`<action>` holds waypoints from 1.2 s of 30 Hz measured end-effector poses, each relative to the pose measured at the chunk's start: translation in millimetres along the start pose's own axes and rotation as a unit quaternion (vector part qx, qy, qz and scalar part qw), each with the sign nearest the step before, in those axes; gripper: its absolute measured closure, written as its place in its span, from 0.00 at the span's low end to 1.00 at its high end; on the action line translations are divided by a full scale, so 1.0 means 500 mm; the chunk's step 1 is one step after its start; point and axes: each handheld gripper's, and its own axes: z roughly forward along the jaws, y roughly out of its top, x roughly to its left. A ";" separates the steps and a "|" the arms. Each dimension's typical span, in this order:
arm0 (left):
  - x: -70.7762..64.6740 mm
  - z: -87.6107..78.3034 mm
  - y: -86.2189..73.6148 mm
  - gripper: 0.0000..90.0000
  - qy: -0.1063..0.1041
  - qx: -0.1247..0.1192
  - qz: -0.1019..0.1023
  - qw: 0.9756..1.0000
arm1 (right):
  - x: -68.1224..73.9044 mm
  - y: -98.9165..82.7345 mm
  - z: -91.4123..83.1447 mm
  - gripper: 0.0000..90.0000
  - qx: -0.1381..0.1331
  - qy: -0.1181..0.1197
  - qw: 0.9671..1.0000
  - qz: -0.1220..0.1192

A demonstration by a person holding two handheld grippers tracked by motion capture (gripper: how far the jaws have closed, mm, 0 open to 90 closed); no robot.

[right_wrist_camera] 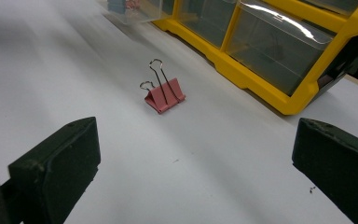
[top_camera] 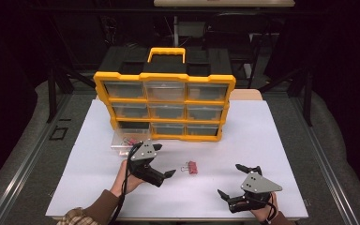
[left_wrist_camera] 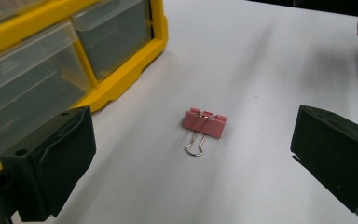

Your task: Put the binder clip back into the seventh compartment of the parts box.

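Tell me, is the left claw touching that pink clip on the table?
Apart. The left gripper view shows the pink clip lying on bare white table ahead of the open left claw, with clear space to either jaw.

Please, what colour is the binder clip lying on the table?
The binder clip is pink, with silver wire handles. The left gripper view shows it best.

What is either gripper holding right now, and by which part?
Nothing is held. The left gripper and the right gripper are both open, and the pink binder clip lies alone on the table between them.
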 end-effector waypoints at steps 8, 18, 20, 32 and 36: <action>-0.008 0.036 0.002 0.00 -0.019 0.016 0.010 1.000 | 0.000 0.000 0.001 0.00 -0.001 0.002 1.000 0.001; -0.009 0.080 0.004 0.00 -0.035 0.035 0.014 0.999 | -0.001 -0.001 0.000 0.00 -0.001 0.004 1.000 0.002; -0.009 0.089 0.005 0.00 -0.038 0.039 0.016 0.998 | -0.001 -0.001 0.000 0.00 0.000 0.005 1.000 0.002; -0.002 0.140 0.006 0.00 -0.047 0.064 0.020 0.997 | 0.000 -0.001 -0.001 0.00 -0.001 0.007 1.000 0.001; 0.002 0.157 0.006 0.00 -0.050 0.076 0.025 0.996 | -0.001 -0.001 -0.001 0.00 -0.001 0.007 1.000 0.001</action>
